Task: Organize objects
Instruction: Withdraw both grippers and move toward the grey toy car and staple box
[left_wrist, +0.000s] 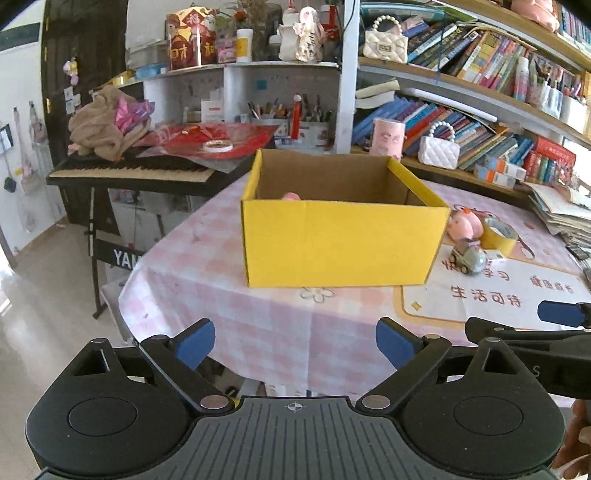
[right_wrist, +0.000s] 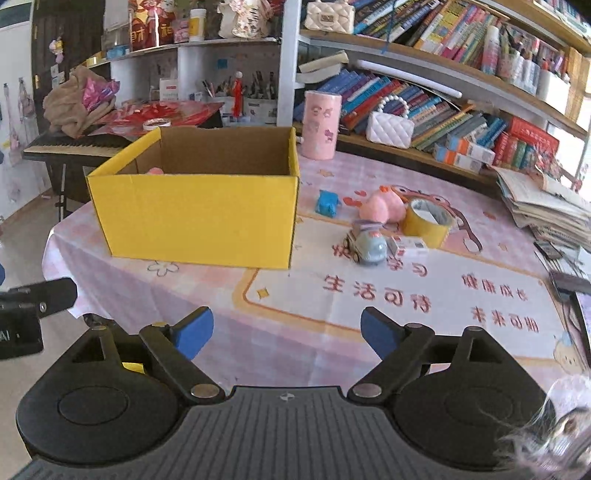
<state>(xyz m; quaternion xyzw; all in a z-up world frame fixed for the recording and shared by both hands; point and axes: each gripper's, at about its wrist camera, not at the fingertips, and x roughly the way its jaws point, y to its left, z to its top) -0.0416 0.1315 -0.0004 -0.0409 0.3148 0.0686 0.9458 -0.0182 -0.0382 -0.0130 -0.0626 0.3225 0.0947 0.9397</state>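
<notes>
Both grippers, left (left_wrist: 295, 341) and right (right_wrist: 287, 330), are hovering spread and empty over the table (right_wrist: 258, 332) edge. Loose items are lying right of the box (right_wrist: 199, 218): toy car (right_wrist: 367, 245), pink plush (right_wrist: 380, 206), tape roll (right_wrist: 424, 221), blue toy (right_wrist: 327, 202). Approaching the car squarely, jaws straddling its sides, is probably giving the surest grip.

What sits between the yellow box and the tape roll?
Right wrist view: a blue toy near the yellow box, then a pink plush touching the tape roll.
</notes>
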